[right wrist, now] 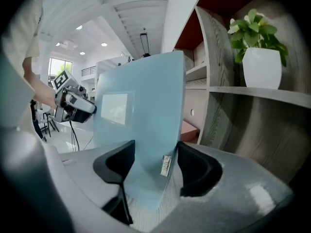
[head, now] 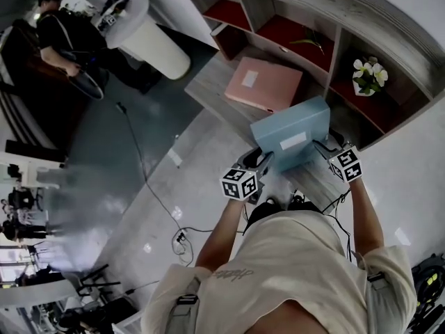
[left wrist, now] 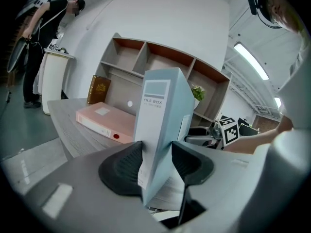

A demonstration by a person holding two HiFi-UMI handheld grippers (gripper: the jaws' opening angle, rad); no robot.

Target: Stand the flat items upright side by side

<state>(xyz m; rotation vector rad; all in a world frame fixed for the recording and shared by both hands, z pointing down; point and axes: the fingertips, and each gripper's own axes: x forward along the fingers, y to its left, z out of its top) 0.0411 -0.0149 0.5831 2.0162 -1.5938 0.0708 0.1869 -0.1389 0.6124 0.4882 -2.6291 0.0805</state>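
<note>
Head view gave me the widest look. The curved shelf unit ran along the far right, with red-backed compartments, and the grey wood-grain table sat in front of it.

I had the blue file box over the near end of that table, tilted, with its broad labelled face turned up toward the head camera. I could not tell whether its lower edge touched the wood.

The pink file box lay flat on the table, label up, just beyond the blue one on the far-left side. In the left gripper view a brown book stood upright at the shelf's left end, behind the pink box. A green plant in a white pot stood in a shelf compartment to the right of the blue box.

My left gripper was clamped on the blue box at its narrow printed spine, both dark pads pressed against its sides. My right gripper was closed on the opposite end of the same box, with a pad against each face. The two marker cubes flanked the box on its near side.
</note>
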